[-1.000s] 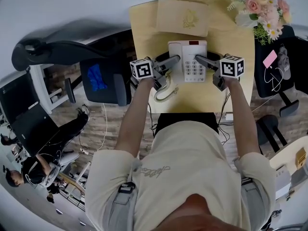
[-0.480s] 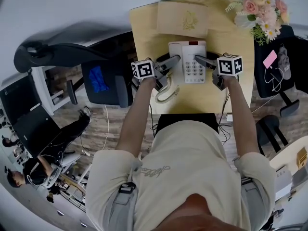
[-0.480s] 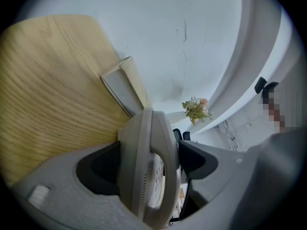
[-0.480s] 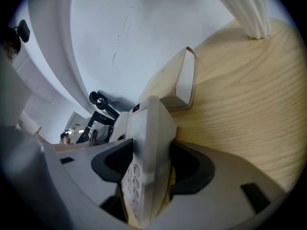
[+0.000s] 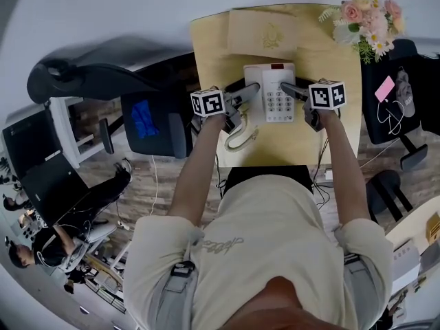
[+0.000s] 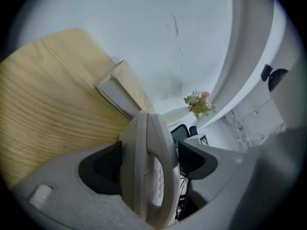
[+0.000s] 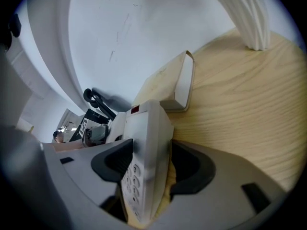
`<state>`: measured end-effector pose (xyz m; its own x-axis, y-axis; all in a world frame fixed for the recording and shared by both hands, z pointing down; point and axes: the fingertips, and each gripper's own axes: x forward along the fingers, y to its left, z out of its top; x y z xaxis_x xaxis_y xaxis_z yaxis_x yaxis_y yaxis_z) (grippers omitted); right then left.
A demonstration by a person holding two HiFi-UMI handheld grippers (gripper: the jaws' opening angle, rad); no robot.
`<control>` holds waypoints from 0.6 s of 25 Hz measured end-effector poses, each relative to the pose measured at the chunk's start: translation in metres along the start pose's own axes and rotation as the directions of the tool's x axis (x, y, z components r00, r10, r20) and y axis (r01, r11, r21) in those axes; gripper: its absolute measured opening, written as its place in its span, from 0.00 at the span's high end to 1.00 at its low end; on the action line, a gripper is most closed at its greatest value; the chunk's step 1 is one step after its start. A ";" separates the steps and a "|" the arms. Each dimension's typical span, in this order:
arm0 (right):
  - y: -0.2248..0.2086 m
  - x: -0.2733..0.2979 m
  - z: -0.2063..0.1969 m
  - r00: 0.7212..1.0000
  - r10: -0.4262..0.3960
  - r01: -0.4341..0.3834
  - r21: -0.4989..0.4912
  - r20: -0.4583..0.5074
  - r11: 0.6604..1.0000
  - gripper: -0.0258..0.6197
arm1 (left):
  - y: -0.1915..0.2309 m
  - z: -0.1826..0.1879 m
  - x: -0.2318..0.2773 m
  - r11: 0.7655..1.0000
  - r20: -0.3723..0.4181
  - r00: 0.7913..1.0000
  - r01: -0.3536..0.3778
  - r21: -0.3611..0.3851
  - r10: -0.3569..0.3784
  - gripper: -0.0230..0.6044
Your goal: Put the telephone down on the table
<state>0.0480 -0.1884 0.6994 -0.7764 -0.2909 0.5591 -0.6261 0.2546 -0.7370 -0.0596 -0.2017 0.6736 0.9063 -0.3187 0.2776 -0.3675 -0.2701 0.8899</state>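
Note:
A white desk telephone (image 5: 271, 91) with a keypad and a red mark on top is over the middle of the wooden table (image 5: 337, 126), held from both sides. My left gripper (image 5: 247, 91) is shut on its handset side (image 6: 148, 171). My right gripper (image 5: 292, 88) is shut on its keypad side (image 7: 146, 152). The coiled cord (image 5: 237, 135) trails toward the near left of the table. Whether the telephone's base touches the tabletop cannot be told.
A flat beige box (image 5: 268, 31) lies just beyond the telephone, and it also shows as the box (image 6: 124, 87) and the box (image 7: 168, 87) in the gripper views. A flower bouquet (image 5: 364, 19) stands at the far right corner. Office chairs (image 5: 148, 119) flank the table.
Both grippers keep the same hold on the telephone. Only the head view has shifted slightly.

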 end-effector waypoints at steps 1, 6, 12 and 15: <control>-0.001 -0.002 0.001 1.000 -0.015 0.015 0.001 0.009 1.000 0.59 | 0.001 0.001 -0.001 1.000 0.007 1.000 -0.005 -0.001 0.006 0.37; -0.003 -0.020 0.007 0.995 -0.063 0.061 0.031 0.078 0.998 0.59 | -0.009 0.013 -0.010 1.000 0.075 0.997 0.003 -0.006 -0.002 0.37; 0.010 -0.041 0.001 0.991 -0.076 0.077 0.001 0.107 0.997 0.59 | -0.018 0.008 -0.023 0.998 0.077 0.996 -0.039 0.055 0.035 0.38; 0.020 -0.051 -0.004 0.989 -0.067 0.069 -0.015 0.132 0.997 0.59 | -0.031 0.002 -0.029 0.994 0.061 0.997 -0.054 0.098 0.049 0.38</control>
<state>0.0747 -0.1649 0.6581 -0.7165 -0.4262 0.5522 -0.6795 0.2475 -0.6907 -0.0747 -0.1858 0.6371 0.8730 -0.3862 0.2978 -0.4350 -0.3405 0.8336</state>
